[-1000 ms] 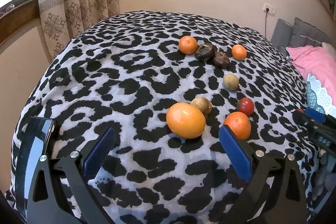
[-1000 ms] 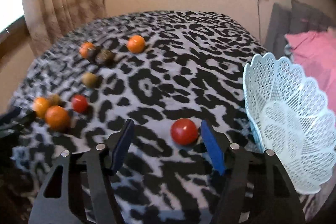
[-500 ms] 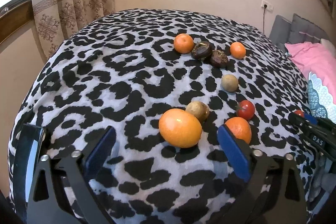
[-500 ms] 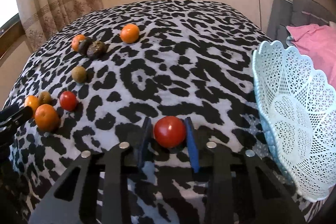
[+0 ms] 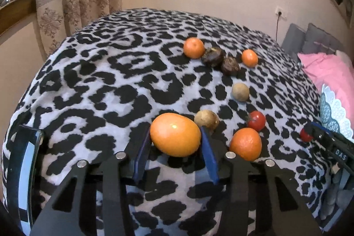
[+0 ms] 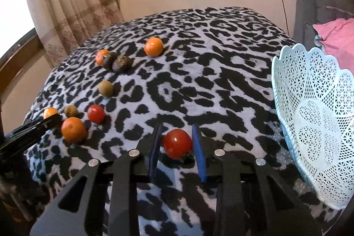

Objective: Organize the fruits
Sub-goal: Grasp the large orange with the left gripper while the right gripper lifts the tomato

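- A bed (image 5: 106, 85) under a black-and-white leopard-print cover fills both views, with a beige wall, a patterned curtain (image 5: 73, 3) at the left and a pink pillow (image 5: 327, 72) at the right.
- Nearest in the left wrist view, the left hand-held gripper (image 5: 174, 147) has its blue pads pressed against both sides of the large orange (image 5: 176, 134), gripping it.
- Nearest in the right wrist view, the right hand-held gripper (image 6: 177, 147) is closed on a red tomato (image 6: 177, 143), one pad at each side.
- Just right of that gripper stands a pale blue lattice basket (image 6: 314, 125), tilted on the cover.
- Beside the large orange lie a brownish round fruit (image 5: 206, 118), a smaller orange (image 5: 245, 143) and a second tomato (image 5: 256, 120).
- Farther off sits another brownish fruit (image 5: 240, 92), alone.
- Farthest, a row: a mandarin (image 5: 194, 48) touching two dark wrinkled fruits (image 5: 221, 60), then a small mandarin (image 5: 249, 58) slightly apart.
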`<state>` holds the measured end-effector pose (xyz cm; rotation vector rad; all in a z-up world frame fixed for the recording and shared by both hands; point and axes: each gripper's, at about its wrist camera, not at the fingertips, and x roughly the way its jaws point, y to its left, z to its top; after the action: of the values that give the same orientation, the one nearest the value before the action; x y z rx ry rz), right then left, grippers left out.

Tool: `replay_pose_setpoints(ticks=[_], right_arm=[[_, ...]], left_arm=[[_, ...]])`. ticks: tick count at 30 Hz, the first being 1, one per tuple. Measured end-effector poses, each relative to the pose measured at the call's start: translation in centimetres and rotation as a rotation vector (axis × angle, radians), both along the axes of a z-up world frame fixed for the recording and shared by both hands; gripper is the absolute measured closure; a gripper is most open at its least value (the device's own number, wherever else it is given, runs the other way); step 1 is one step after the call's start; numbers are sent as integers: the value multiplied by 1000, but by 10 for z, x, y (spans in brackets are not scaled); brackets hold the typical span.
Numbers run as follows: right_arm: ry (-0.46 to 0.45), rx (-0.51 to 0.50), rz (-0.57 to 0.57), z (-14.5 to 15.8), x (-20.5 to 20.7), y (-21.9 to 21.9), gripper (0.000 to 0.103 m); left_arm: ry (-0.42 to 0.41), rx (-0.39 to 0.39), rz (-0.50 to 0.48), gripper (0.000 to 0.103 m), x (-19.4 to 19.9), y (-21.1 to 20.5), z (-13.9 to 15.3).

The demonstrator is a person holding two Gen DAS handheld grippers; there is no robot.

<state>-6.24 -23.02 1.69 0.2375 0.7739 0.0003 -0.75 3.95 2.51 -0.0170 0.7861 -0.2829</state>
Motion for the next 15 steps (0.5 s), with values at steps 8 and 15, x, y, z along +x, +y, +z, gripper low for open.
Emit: replay_pose_setpoints(ticks=[8,15], right_arm=[[-9,-5,-5,4,-7,-1,74],[69,-22,-9,-9,8,-2,72]], left_arm=[[8,1,25,58,-4,2,1],[22,9,31,58,-1,1,-3]])
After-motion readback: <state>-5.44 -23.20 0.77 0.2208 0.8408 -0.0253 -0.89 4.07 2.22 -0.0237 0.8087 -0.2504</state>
